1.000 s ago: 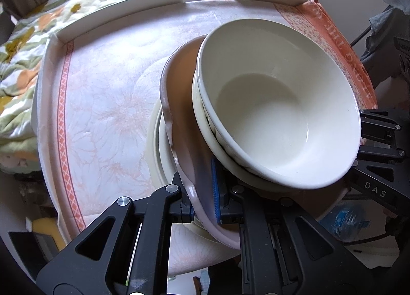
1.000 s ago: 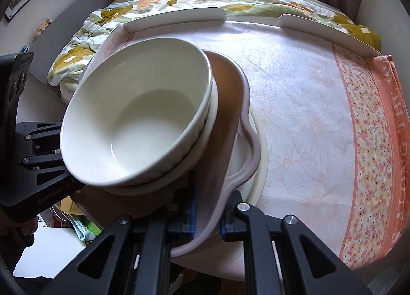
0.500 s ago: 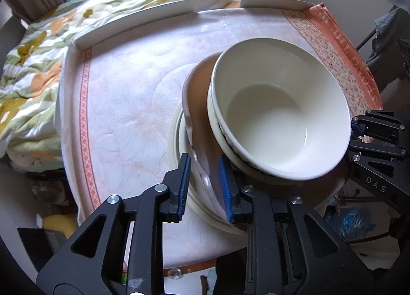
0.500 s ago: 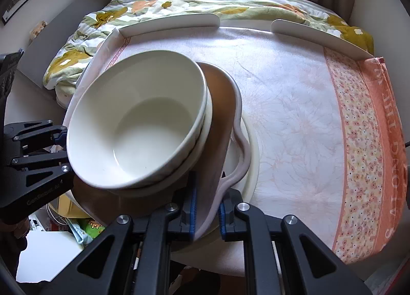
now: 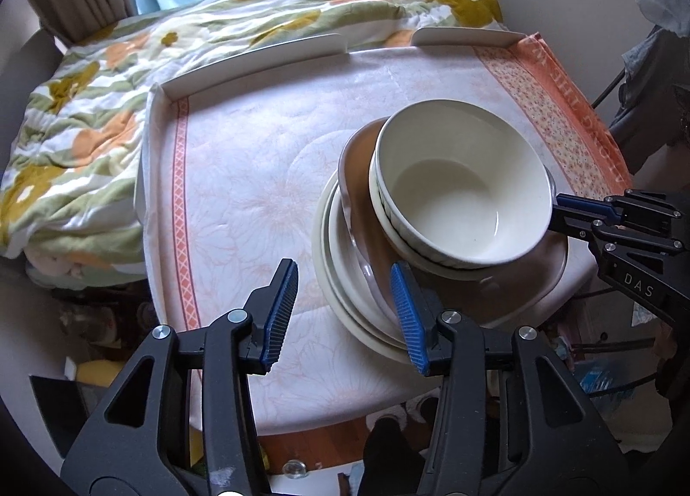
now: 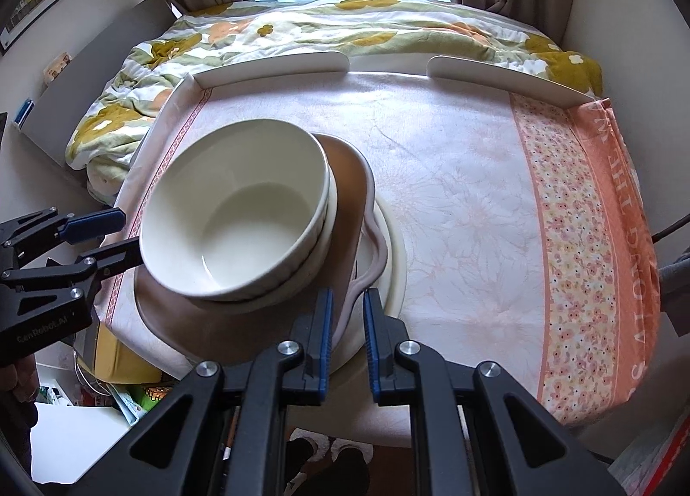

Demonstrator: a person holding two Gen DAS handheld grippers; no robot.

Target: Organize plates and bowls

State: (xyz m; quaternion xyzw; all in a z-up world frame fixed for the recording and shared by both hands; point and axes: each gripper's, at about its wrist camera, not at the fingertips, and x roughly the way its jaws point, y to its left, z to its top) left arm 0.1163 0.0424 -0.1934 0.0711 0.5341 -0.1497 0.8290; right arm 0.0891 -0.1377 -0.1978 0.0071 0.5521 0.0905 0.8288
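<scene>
— How are the dishes stacked?
— Cream round plates [image 5: 340, 276] are topped by a brown wavy-rimmed plate [image 6: 345, 211] and white nested ceramic bowls [image 6: 235, 211].
— And the grippers?
— The left gripper [image 5: 345, 315] is spread wide, nothing gripped; the right gripper's [image 6: 348, 325] fingers are parted narrowly around the brown rim.

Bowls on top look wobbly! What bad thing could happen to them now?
1. The brown plate sits tilted on the cream plates, so the stacked white bowls might slide off.
2. The stack stands near the table edge, partly overhanging; a nudge could tip it to the floor.
3. The right hand-held gripper, jaws open, straddles the brown plate's rim and might bump it when pulling away.
</scene>
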